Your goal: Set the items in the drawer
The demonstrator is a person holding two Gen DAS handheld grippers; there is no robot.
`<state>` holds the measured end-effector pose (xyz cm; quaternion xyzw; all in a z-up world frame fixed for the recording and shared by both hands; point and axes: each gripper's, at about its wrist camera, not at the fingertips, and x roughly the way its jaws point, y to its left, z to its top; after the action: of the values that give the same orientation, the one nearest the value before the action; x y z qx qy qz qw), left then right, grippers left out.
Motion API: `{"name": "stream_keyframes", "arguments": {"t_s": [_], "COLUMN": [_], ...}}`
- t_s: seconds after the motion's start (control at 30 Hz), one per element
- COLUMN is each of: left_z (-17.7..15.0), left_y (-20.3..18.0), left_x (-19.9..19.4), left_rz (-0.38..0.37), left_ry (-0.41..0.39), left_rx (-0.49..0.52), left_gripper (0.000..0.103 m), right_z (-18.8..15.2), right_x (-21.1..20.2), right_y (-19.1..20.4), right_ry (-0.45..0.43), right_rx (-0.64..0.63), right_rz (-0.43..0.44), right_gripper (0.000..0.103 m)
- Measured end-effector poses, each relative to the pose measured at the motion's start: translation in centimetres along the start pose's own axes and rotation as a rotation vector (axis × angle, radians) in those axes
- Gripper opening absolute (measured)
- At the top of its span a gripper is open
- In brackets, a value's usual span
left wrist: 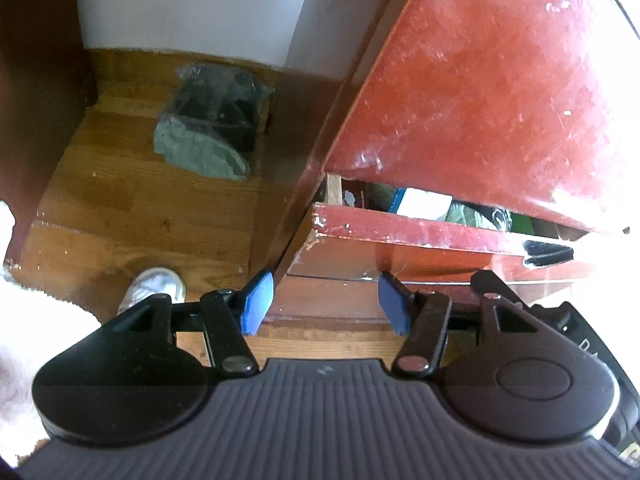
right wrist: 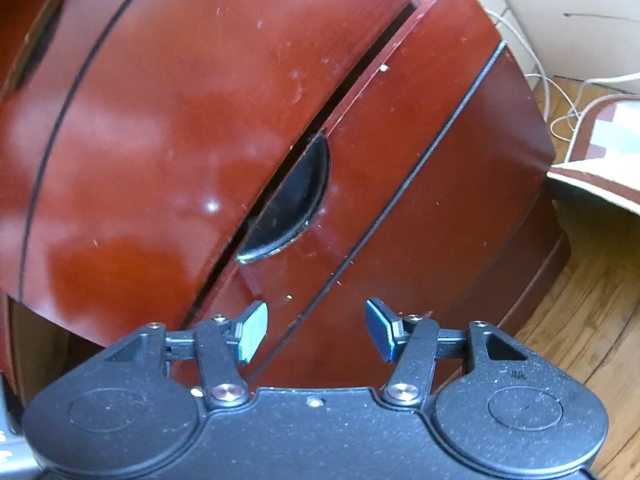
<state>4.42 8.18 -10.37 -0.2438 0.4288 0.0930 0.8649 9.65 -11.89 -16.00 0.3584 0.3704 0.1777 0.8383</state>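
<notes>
A red-brown wooden cabinet fills both views. In the left wrist view its drawer [left wrist: 400,232] stands slightly pulled out, and several items [left wrist: 424,204] show through the narrow gap under the cabinet top [left wrist: 480,80]. My left gripper [left wrist: 326,302] is open and empty, just in front of the drawer's left corner. In the right wrist view the drawer front [right wrist: 400,160] has a dark half-moon handle recess [right wrist: 292,196]. My right gripper [right wrist: 316,330] is open and empty, close to the drawer front below that recess.
A plastic-wrapped dark bundle [left wrist: 212,128] lies on the wooden floor [left wrist: 140,200] left of the cabinet, by a white wall. A white shoe [left wrist: 156,288] is near my left gripper. White cables [right wrist: 556,92] and a cushion [right wrist: 604,148] lie right of the cabinet.
</notes>
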Motion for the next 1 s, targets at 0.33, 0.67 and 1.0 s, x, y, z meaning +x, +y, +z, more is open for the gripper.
{"name": "stream_keyframes", "arguments": {"t_s": [0.33,0.67,1.0], "left_z": [0.4,1.1,0.2], "left_y": [0.1,-0.7,-3.9], "left_x": [0.2,1.2,-1.5], "left_rz": [-0.033,0.001,-0.006], "left_ry": [-0.075,-0.048,-0.005], "left_rx": [-0.023,-0.006,0.164], "left_gripper": [0.06,0.083,0.097], "right_z": [1.3,3.4,2.3], "right_x": [1.4,3.4,-3.7], "right_y": [0.9,2.0,1.8], "right_ry": [0.012,0.062,-0.049], "right_rx": [-0.018,-0.114,-0.028], "right_rz": [0.005,-0.053,-0.053], "right_gripper": [0.061,0.061,0.06]}}
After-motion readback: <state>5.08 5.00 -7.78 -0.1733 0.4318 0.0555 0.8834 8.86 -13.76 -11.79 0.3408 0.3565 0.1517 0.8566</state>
